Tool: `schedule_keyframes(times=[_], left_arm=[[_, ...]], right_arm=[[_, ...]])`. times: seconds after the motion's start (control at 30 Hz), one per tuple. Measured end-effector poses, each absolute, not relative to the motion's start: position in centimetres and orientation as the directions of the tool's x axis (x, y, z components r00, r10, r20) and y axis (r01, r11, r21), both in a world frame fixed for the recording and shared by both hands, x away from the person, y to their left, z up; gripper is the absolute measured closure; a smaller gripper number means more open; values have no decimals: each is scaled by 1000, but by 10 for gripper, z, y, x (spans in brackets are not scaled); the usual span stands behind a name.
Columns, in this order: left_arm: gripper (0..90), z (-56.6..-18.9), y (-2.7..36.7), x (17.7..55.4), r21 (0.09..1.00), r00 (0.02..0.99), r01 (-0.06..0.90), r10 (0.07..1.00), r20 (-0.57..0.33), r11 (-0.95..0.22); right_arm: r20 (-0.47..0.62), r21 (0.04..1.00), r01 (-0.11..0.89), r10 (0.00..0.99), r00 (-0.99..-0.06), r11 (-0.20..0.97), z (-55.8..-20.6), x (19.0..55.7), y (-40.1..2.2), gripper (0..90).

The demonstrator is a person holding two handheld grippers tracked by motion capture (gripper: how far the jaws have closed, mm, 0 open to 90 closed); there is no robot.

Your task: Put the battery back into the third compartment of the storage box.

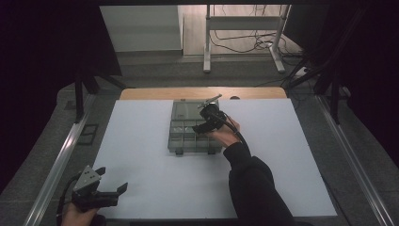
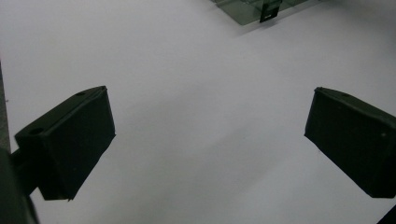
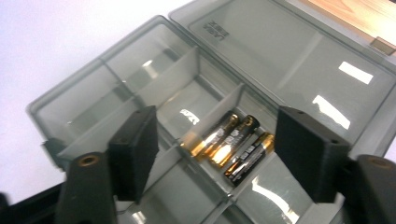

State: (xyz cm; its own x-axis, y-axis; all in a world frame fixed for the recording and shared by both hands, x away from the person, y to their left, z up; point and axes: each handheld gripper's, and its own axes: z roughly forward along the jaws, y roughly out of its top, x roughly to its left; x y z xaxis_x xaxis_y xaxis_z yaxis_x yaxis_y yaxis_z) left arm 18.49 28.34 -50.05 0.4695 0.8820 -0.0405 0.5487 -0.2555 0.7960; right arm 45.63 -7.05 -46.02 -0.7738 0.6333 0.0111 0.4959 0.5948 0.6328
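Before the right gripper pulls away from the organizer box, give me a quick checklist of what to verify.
1. Box lid open, lying flat: ok.
2. Three batteries lying side by side in one compartment: ok.
3. Right gripper jaws open, pads off the batteries: ok.
4. Left gripper open over bare table, holding nothing: ok.
5. Other compartments free of loose parts: cannot tell, glare.
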Motion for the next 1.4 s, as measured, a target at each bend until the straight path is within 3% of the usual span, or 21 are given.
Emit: schedule_keyframes(times=[0.27,0.67,1.4], left_arm=[[21,-501,283,185,795,470,549,882,-39,-257],[21,-501,283,185,794,470,550,882,-37,-259],[21,-501,282,185,792,467,552,883,-37,-259]], right_arm=[[36,628,500,620,-784,597,-451,446,-76,110],[0,645,430,563,-827,632,-439,421,-78,69],[-26,681,405,573,-819,610,-434,383,-110,23]])
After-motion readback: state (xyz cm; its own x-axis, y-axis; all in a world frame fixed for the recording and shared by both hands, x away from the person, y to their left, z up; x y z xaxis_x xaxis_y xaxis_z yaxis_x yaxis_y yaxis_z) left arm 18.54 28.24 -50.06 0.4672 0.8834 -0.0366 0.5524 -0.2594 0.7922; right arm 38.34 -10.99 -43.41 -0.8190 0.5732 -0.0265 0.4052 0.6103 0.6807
